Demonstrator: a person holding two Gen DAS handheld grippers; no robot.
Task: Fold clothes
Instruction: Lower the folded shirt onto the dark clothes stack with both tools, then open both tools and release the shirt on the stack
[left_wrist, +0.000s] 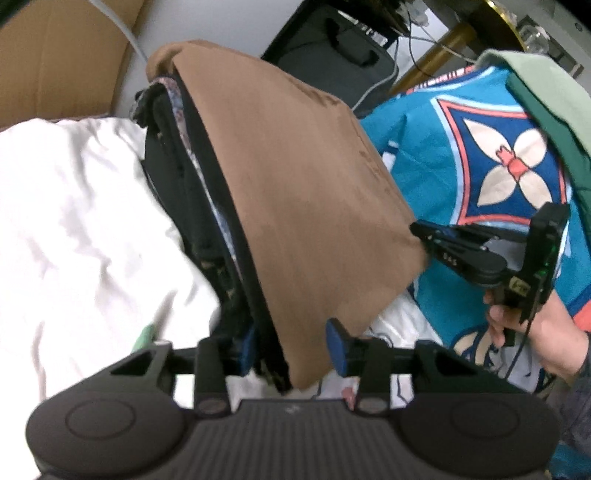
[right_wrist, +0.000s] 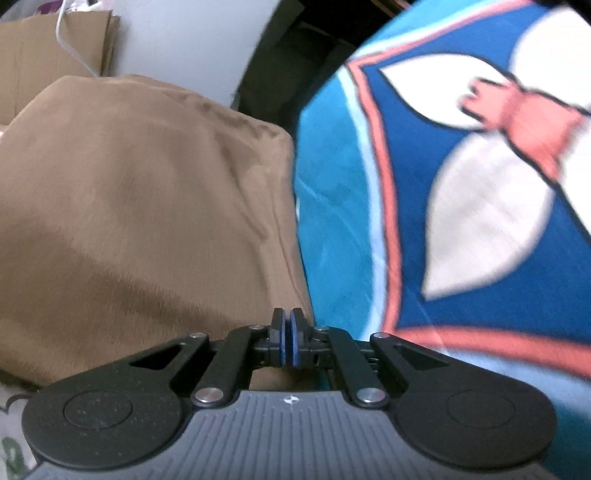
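Note:
A folded brown garment (left_wrist: 295, 192) lies on top of a stack of dark folded clothes (left_wrist: 184, 206). My left gripper (left_wrist: 291, 354) is open, its blue-padded fingers straddling the near corner of the stack. My right gripper (left_wrist: 419, 230) shows in the left wrist view at the brown garment's right corner, its jaws shut at the cloth's edge. In the right wrist view the right gripper (right_wrist: 287, 325) has its blue pads pressed together at the edge of the brown garment (right_wrist: 147, 206); cloth between the pads is not visible.
A blue cloth with a flower pattern (left_wrist: 480, 155) lies to the right, also in the right wrist view (right_wrist: 461, 184). Green garments (left_wrist: 554, 103) lie on it. White bedding (left_wrist: 74, 221) is at left. Cardboard (left_wrist: 55, 55) and a dark case (left_wrist: 332, 44) stand behind.

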